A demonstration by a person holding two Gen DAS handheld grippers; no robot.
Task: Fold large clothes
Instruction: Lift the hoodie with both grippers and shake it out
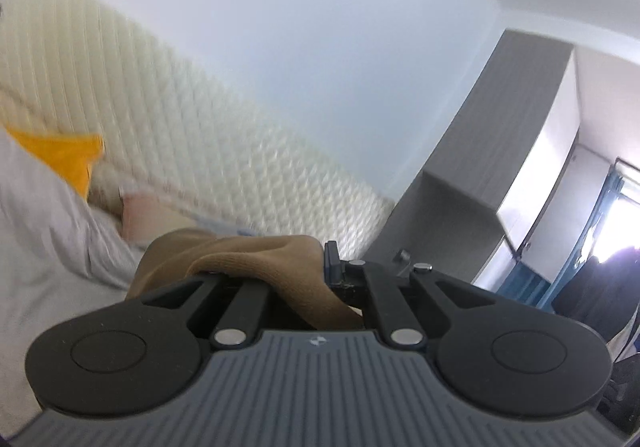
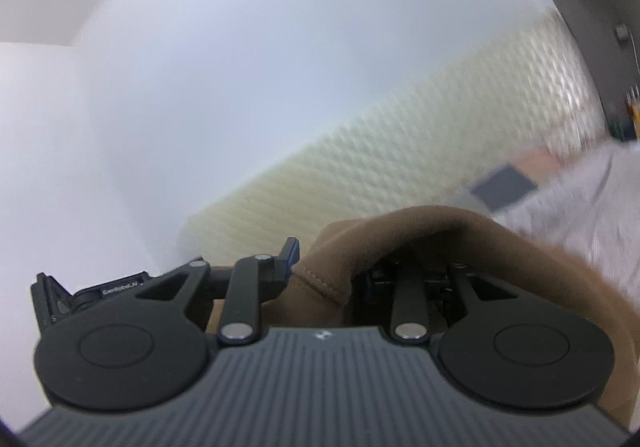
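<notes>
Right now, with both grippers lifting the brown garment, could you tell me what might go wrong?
1. The brown garment drapes over the left gripper and hides its fingertips, so the hold cannot be checked and may slip.
2. On the right gripper, cloth bunches near the linkage and could snag.
3. Both views are blurred, so a fast swing might drag it across the grey bedding.

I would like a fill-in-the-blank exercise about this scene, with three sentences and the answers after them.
1. The garment held by both grippers is ____ in colour.
2. In the left wrist view, the cushion near the cream headboard is ____.
3. The left gripper and the right gripper both point toward a plain ____ wall.

Missing words: brown; yellow; white
</notes>
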